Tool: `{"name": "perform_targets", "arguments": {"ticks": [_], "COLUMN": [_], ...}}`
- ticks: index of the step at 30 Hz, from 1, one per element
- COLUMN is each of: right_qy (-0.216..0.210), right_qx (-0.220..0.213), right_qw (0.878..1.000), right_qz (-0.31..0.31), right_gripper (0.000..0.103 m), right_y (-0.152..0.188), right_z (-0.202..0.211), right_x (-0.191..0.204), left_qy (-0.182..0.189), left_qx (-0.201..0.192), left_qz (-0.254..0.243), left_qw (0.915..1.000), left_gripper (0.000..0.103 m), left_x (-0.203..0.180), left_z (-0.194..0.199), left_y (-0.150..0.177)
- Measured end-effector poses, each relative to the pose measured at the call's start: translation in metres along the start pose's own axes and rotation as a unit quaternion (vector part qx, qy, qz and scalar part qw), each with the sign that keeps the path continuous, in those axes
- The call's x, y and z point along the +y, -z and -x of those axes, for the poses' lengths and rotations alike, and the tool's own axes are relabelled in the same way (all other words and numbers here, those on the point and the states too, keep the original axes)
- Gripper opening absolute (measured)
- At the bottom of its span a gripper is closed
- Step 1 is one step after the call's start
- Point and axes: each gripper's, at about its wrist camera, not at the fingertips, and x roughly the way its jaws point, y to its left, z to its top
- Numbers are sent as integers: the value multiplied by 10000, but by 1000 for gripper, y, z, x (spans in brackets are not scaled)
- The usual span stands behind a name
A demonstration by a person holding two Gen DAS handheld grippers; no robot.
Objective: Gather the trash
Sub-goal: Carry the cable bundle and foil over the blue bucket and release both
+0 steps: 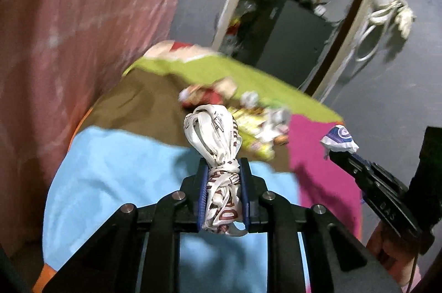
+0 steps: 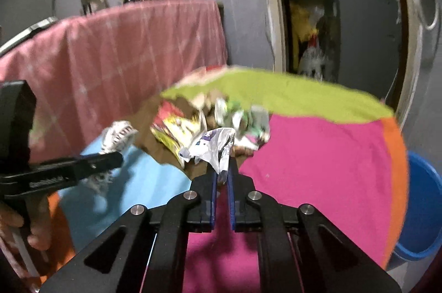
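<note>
In the left wrist view my left gripper [image 1: 223, 168] is shut on a knotted white plastic bag with brown print [image 1: 218, 143], which sticks up between the blue pads. My right gripper [image 2: 221, 168] is shut on a crumpled white and purple wrapper [image 2: 212, 145], pinched at its tips. That wrapper [image 1: 339, 139] and the right gripper [image 1: 335, 153] also show at the right of the left wrist view. A pile of trash [image 1: 248, 118] lies on the patchwork cloth: red, yellow and white wrappers [image 2: 176, 130]. The left gripper [image 2: 116, 157] with its white bag [image 2: 118, 136] appears at the left in the right wrist view.
The surface is a cloth [image 2: 317, 163] of blue, brown, green, magenta and orange patches. A pink cloth [image 2: 124, 44] hangs behind it. A blue bucket [image 2: 422, 210] stands at the right edge. An open doorway [image 1: 290, 16] shows a dark cabinet. A hand [image 2: 16, 221] holds the left gripper's handle.
</note>
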Motion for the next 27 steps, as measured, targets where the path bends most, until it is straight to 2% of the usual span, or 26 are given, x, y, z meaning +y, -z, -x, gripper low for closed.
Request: {"name": "perform_targets", "arguments": {"ticks": [4,7,14,17,22,25,27], "right_qy": [245,490,1228,1645,2262,2544,2664], "right_qx": [-707,-1329,-2209,-2589,-2970,-3049,-3032], "right_qw": [9971,9897,9661,9497,9252,9150,9124], "right_qz": [121,223,535,624,683,717,679], "right_gripper": [5,5,5,5,5,5,5], "right_y": [-9,-18,-33,-33,-37,-36,-36], "right_z": [43,81,141,160,181,187,187], "right_x": [-1,-5,-17,-29,-56,-74,-88], "left_qy": [280,508,1031,1218,1482,1666,1740], "left_qx": [-579,-991,-1895,-2181,-2554,-2631,-2600], "left_qz": [-279,-476,-892,-1012,-1258,-1273,-1302], "left_qw": [9975,9926,9724,9630,9471,9417,9408], "left_gripper": [17,17,17,17,17,17,17], "left_x": [-34,-64,-133,-160,-203,-225,-238], "left_z": [18,28,41,43,37,27,16], "left_y": [-7,-14,-29,-34,-35,-36,-37]}}
